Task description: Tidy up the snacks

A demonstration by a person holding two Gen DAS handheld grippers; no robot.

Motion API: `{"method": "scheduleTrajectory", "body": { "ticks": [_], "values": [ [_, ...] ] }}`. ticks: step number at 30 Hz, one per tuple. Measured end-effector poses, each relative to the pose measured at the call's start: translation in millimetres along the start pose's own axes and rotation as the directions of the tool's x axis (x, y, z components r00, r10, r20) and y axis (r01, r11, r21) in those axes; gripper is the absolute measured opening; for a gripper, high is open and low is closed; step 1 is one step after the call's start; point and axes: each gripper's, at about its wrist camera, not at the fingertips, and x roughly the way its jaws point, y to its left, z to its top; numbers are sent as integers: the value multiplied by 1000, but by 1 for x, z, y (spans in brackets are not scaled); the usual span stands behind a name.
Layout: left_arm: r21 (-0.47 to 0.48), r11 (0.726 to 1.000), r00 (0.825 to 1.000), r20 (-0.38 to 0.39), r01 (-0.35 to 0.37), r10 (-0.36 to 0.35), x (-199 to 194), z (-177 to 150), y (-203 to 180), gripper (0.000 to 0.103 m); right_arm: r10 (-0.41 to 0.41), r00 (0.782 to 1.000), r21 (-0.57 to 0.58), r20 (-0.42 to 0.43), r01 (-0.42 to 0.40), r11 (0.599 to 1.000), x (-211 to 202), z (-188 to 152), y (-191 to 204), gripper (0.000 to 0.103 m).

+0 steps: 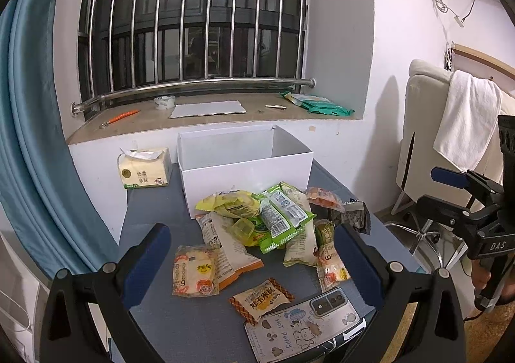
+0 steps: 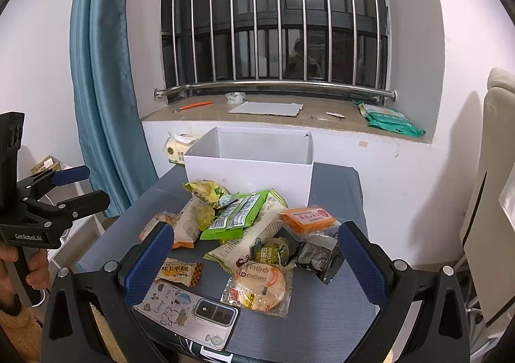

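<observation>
Snacks piled loose on gray table, both grippers empty.
Left gripper (image 1: 252, 261) fingers spread wide, right gripper (image 2: 254, 261) same; snack pile (image 1: 273, 221) sits just in front of the white box (image 1: 244, 166), phone (image 2: 190, 308) at the near table edge.

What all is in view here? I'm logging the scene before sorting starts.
box: 1, white, open, back of table
snacks: a pile, mixed colours, in front of box
phone: 1, cartoon case, near table edge
tissues: 1, yellow, left of box
tape: 1, whitish, windowsill
sheet: 1, white, windowsill
packets: green, windowsill right
curtain: blue, left
towel: 1, white, over chair
left gripper: open, above table
right gripper: open, above table
</observation>
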Motion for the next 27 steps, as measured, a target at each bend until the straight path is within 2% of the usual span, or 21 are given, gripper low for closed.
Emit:
{"method": "scheduleTrajectory", "body": {
  "ticks": [27],
  "values": [
    [-12, 1000, 1000, -2, 0, 0, 1, -4, 2, 103, -2, 1000, 4, -18, 2, 1000, 4, -2, -1, 103]
  ]
}}
